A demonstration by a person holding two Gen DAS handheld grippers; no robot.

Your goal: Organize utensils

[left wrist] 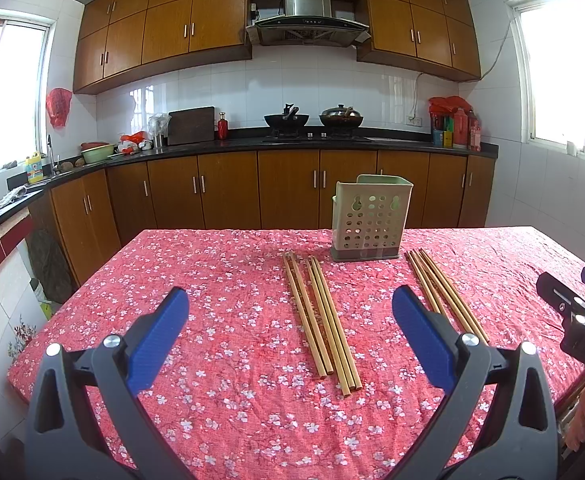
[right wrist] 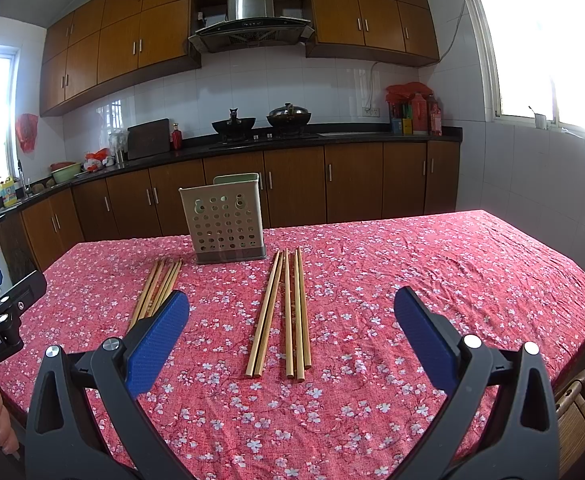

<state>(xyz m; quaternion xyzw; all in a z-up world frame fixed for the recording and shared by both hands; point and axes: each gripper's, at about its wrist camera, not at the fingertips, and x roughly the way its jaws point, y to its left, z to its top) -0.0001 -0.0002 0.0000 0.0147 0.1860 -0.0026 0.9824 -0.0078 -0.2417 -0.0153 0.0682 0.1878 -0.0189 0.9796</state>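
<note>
The left gripper (left wrist: pixel 290 312) hovers above the near edge of the bench (left wrist: pixel 228 432), fingers (left wrist: pixel 164 336) spread wide and holding nothing. The right gripper (right wrist: pixel 291 314) hovers likewise, fingers (right wrist: pixel 424 336) apart and empty.

Beyond the fingers, 2 groups of wooden chopsticks lie flat on the floral tablecloth (right wrist: pixel 432 264). The left chopstick group (left wrist: pixel 320 320) holds about 4 sticks, lying side by side and touching. The right chopstick group (right wrist: pixel 280 312) holds about 4 sticks, slightly fanned at the near ends. Behind and between both groups stands the perforated utensil holder (left wrist: pixel 368 220), upright, apparently empty.

Risks, as judged from this layout:
- Thin round sticks lie flush on wrinkled cloth; closing fingers may pinch fabric or roll sticks aside.
- Gripping a touching bundle may capture only some sticks, and the others may scatter.
- A grasp near 1 end may let the sticks tilt and miss the holder opening.
- The holder looks light; a slanted insertion may tip it.
</note>
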